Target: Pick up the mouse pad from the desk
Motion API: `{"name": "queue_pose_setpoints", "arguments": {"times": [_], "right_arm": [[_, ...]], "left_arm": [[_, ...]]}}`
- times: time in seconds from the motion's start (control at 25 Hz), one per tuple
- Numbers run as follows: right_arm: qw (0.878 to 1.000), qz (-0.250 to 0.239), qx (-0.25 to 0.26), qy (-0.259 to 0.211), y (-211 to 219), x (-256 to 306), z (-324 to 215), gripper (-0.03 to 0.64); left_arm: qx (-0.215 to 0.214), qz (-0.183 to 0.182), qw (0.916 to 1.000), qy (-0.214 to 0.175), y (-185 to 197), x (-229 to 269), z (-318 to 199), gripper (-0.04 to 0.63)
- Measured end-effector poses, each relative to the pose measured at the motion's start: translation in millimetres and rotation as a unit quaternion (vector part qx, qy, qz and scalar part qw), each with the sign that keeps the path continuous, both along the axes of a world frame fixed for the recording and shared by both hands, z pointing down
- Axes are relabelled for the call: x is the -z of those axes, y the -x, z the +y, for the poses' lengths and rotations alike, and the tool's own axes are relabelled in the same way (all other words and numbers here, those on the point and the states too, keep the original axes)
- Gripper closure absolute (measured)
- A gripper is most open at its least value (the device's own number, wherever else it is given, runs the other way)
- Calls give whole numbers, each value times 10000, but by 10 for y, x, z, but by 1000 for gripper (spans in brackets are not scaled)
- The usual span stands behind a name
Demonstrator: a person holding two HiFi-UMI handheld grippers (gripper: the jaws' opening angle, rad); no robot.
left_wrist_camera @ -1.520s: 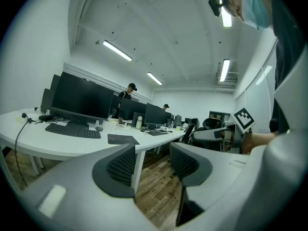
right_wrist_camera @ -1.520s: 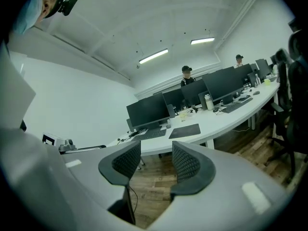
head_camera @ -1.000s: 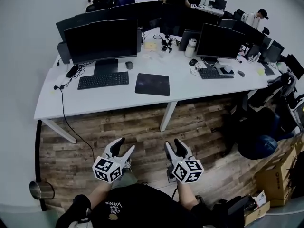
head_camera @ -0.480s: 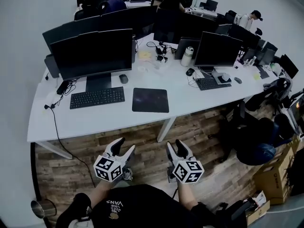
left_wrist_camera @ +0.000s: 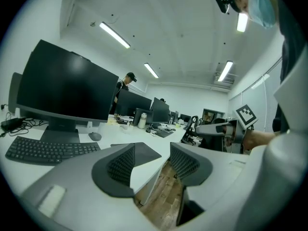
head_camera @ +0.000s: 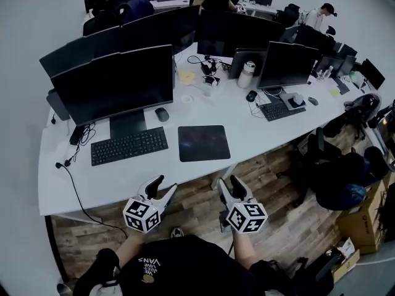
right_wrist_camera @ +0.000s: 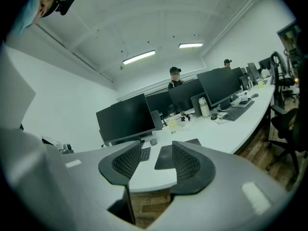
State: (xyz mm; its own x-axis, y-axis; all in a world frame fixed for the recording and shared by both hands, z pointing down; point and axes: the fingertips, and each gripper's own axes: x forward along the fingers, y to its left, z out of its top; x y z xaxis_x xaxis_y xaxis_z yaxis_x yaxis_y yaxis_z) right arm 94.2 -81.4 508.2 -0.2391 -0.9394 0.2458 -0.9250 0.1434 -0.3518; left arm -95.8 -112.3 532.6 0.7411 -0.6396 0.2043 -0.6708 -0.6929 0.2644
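**Both claws open, mouse pad waiting on the desk ahead**

Close to your body, your left claw (head_camera: 165,184) and your right claw (head_camera: 229,182) hang side by side over the wooden floor (head_camera: 296,214). Both have their jaws wide apart. Nothing is held in either one. You can see only desk and floor through the gaps.

Just past the claw tips is the front edge of the desk (head_camera: 123,177). The claws are not yet over it.

The mouse pad (head_camera: 203,142) lies flat on the desk, near that front edge and a little to the right of the middle. It sits about in line with your right claw, so I think that claw is the better one to use.

The pad looks thin, dark and soft, a rectangle with small rounded corners. The desk top is white, smooth and hard. A thin flat thing is hard to get under, I think. So bring one jaw low to the near edge of the pad. Slide it under, or pull the pad a bit over the desk edge first. Then close gently and lift. It may droop, so hold it well in from the edge.

Left of the pad is a black keyboard (head_camera: 129,145). Behind it is a small grey mouse (head_camera: 162,114), then a big black screen (head_camera: 114,85). Keep clear of these
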Motion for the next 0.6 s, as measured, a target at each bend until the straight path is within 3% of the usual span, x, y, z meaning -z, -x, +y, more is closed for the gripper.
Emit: {"name": "queue_pose_setpoints", "arguments": {"times": [0.16,0.36,0.6], "right_arm": [[9998,2,-174,35,55,-109,-217,423],[9994,35,-209,292,-3,-292,-405,423],[9992,128,15,370,-227,-426,-837,423]], "left_arm": [[-138,-27,9999,18,78,-108,-316,392],[-148,-66,9992,356,30,-329,-501,391],[24,-60,9982,593,-175,-551,-771,388]]}}
